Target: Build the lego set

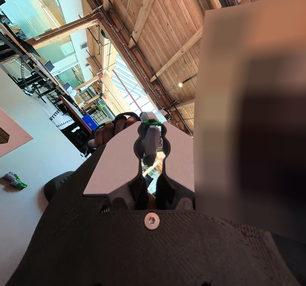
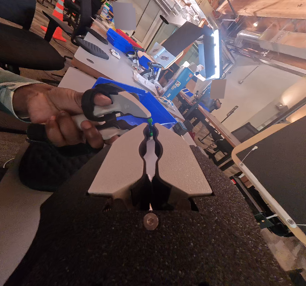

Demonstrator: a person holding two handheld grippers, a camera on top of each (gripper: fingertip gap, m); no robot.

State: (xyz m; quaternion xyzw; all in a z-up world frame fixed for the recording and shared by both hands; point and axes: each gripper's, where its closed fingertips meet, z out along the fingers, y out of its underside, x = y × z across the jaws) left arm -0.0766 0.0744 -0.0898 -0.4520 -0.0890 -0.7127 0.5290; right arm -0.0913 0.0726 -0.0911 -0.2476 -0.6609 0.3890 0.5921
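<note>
1. We are looking over the worktop, which is stretching away to the far side in the right wrist view, pale grey and carrying most of what follows.
2. A blue bin is lying on the worktop just behind our grippers, and more blue bins are sitting farther off.
3. A blue lego box is standing at the far right of the worktop, near crumpled white bags.
4. We are holding the left gripper raised and tilted up toward the wooden ceiling; in the right wrist view it is reaching in from the left, with our left hand wrapped around its handle.
5. We are holding the right gripper close in front of the left one, so that the two sets of tips are meeting at the same spot; our right hand is showing behind the left gripper's fingers.
6. A small cluster of grey, blue and green lego parts is lying on the worktop at the near left in the left wrist view.
7. The green lego piece, thin and rod-like, is sitting in the air between both grippers: the left fingers are pinching it across its ends at their tips, and the right fingers are closing around its lower part, nearly pressed together.
</note>
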